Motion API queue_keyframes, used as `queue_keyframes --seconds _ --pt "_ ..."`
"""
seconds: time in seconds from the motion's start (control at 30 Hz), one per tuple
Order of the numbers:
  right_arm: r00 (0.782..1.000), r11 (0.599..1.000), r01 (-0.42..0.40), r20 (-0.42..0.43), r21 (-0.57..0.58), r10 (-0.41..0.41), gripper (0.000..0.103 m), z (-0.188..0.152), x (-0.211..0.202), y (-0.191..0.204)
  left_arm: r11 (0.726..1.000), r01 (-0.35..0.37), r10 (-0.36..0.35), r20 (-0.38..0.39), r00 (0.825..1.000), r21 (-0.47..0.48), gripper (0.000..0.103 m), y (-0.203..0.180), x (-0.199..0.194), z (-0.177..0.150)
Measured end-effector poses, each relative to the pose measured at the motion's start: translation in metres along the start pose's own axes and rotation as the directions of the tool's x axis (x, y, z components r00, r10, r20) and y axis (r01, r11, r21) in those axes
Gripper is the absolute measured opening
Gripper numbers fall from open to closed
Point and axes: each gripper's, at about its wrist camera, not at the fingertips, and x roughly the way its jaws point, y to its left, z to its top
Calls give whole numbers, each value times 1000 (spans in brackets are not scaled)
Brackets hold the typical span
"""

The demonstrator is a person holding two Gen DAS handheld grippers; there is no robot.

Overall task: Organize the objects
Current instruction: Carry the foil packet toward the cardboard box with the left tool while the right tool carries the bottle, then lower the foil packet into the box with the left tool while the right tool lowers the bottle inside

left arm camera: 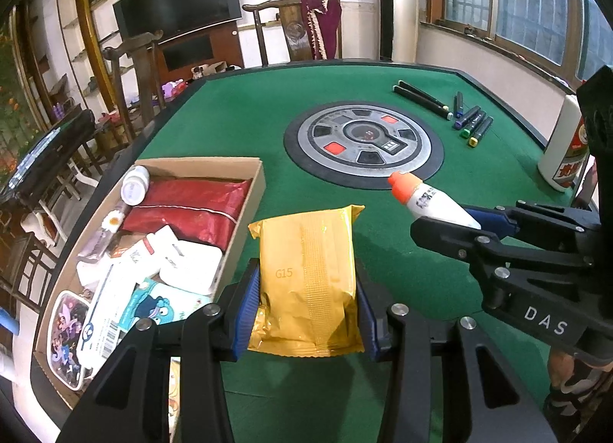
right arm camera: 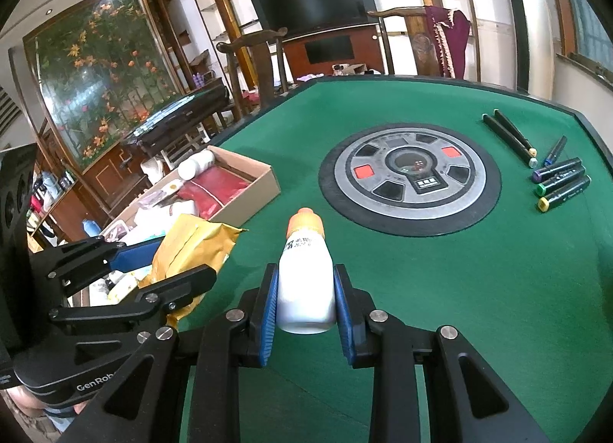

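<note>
Blue pads of your left gripper (left arm camera: 308,312) clamp the gold packet (left arm camera: 306,282), partly open, just right of the box (left arm camera: 245,209). Your right gripper (right arm camera: 306,309), nearly closed, pinches the bottle (right arm camera: 304,278), orange cap pointing far across the felt (right arm camera: 459,289). Six markers (right arm camera: 551,174) lie far right.

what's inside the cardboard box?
Cardboard box: red pouches, white bottle, white cases, cartoon-printed packs. Anything underneath them is covered.
</note>
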Motion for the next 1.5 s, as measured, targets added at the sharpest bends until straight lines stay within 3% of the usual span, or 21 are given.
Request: queue_keyframes --seconds 0.23,0.43,0.7,0.9,1.2,1.33,1.5 --pt "1000 1000 -2 -10 -27 2 29 1 2 10 1000 -12 12 7 1000 -27 44 19 -13 -6" --pt "1000 998 -5 -21 -68 3 29 1 1 17 993 -51 55 34 998 -103 44 65 -51 -23" --pt "999 992 -33 -42 -120 28 29 11 12 36 954 -170 190 58 980 -248 44 138 -87 -39" --pt "998 985 -61 -40 -163 55 29 13 16 57 932 -199 223 46 974 -303 44 174 -91 -43" --pt "995 982 -83 -72 -168 72 29 8 30 67 939 -195 207 15 978 -283 44 189 -86 -39" --pt "994 982 -88 -77 -167 76 29 9 34 71 960 -155 157 -9 988 -235 44 186 -61 -28" --pt "994 980 -94 -76 -174 81 29 9 39 79 969 -154 148 -48 988 -194 44 181 -28 -15"
